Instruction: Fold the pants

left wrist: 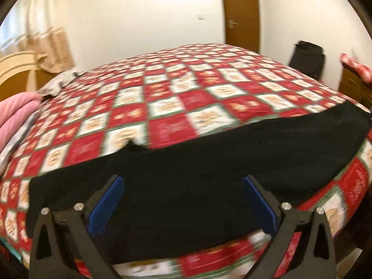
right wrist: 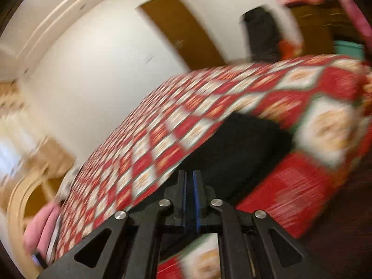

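Black pants [left wrist: 197,162] lie stretched flat along the near edge of a bed with a red and white checked cover [left wrist: 162,93]. My left gripper [left wrist: 181,181] is open, its blue pads spread wide above the pants near the bed's front edge, holding nothing. In the tilted, blurred right wrist view the pants [right wrist: 244,144] lie on the cover [right wrist: 174,127]. My right gripper [right wrist: 189,174] has its jaws closed together over the pants' edge; whether cloth is pinched between them is not clear.
A pink pillow [left wrist: 16,116] lies at the bed's left side by a wooden headboard [left wrist: 14,69]. A brown door [left wrist: 240,14] stands in the far wall. A black bag [left wrist: 307,58] and a wooden cabinet [left wrist: 353,83] stand at the right.
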`<state>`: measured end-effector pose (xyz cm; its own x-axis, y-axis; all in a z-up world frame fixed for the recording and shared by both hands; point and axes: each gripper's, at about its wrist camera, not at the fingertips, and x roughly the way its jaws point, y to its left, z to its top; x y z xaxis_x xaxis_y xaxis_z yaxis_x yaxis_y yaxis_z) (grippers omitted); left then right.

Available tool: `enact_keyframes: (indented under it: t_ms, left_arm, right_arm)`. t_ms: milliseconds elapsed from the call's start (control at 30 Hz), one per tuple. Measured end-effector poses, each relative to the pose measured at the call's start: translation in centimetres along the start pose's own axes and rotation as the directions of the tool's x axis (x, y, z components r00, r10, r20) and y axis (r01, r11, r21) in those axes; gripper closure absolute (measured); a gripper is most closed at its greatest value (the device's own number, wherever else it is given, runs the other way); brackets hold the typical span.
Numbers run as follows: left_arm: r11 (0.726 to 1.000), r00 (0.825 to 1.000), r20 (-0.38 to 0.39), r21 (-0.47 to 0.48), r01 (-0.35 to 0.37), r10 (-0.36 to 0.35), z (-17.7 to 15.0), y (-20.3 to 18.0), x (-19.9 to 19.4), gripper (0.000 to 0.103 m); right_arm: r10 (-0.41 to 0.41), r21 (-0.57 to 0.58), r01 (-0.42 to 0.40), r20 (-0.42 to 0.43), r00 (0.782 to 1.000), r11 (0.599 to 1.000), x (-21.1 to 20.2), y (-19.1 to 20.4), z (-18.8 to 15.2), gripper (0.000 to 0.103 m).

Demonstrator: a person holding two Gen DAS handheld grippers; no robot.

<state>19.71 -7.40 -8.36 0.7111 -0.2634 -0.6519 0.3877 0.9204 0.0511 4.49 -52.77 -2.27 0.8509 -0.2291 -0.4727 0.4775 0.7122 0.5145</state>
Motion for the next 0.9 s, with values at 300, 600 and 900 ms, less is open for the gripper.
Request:
enact_keyframes:
  t_ms: [300,600,900]
  left_arm:
    - [0.995,0.995,-0.053,0.052,0.083,-0.08,-0.5,-5.1,0.8,0.0]
    - [0.996,0.991,-0.11,0.041,0.075,-0.07,-1.5,-5.7,2.2,0.0]
    - [0.994,0.989,-0.118,0.043,0.099,-0.093,-1.6,-5.8,1.9,0.0]
  right_arm:
    - [-0.085,-0.02,0.086,0.056,0.995,0.996,1.0,-3.1,1.8,0.038]
    - [-0.153,-0.065,0.153,0.005,0.988,0.986,3.4,-3.2,1.9,0.059]
    - [-0.098,-0.02,0.097,-0.054,0.994,0.995,2.9,-3.6,1.9,0.1]
